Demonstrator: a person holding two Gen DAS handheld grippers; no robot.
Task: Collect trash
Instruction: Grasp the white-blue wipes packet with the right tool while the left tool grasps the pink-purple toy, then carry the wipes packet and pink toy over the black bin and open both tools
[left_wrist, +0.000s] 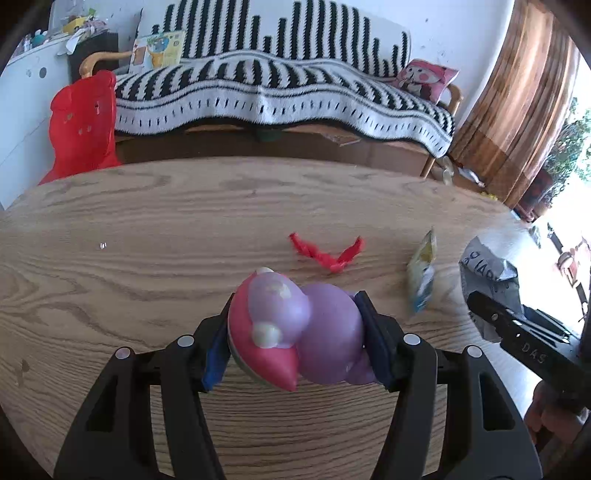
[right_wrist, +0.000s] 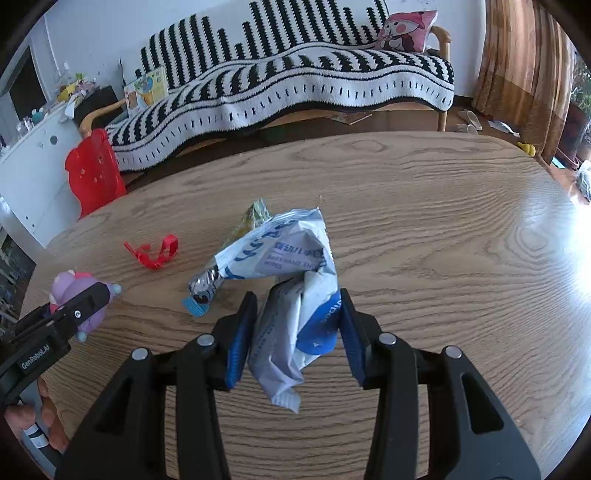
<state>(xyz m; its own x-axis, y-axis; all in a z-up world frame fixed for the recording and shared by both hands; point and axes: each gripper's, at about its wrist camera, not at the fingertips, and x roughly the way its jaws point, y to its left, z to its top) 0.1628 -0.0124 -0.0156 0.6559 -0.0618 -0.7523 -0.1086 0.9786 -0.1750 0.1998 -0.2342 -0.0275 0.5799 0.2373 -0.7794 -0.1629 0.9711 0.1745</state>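
Note:
My left gripper (left_wrist: 295, 332) is shut on a purple and pink toy figure (left_wrist: 295, 325), held above the wooden table (left_wrist: 147, 221); the same toy (right_wrist: 74, 291) shows at the left of the right wrist view. My right gripper (right_wrist: 297, 325) is shut on a crumpled white and blue wipes packet (right_wrist: 291, 280), its upper part rising beyond the pads. On the table lie a red twisted scrap (left_wrist: 327, 254) (right_wrist: 153, 254) and a yellow and blue snack wrapper (left_wrist: 423, 277), which in the right wrist view peeks out behind the packet as a yellow corner (right_wrist: 255, 216).
Beyond the table's far edge stands a sofa with a black and white striped blanket (left_wrist: 277, 85) and a pink cushion (left_wrist: 424, 79). A red plastic chair (left_wrist: 83, 125) is at the far left. Brown curtains (left_wrist: 517, 110) hang at the right. A hand (right_wrist: 44, 417) holds the left gripper's handle.

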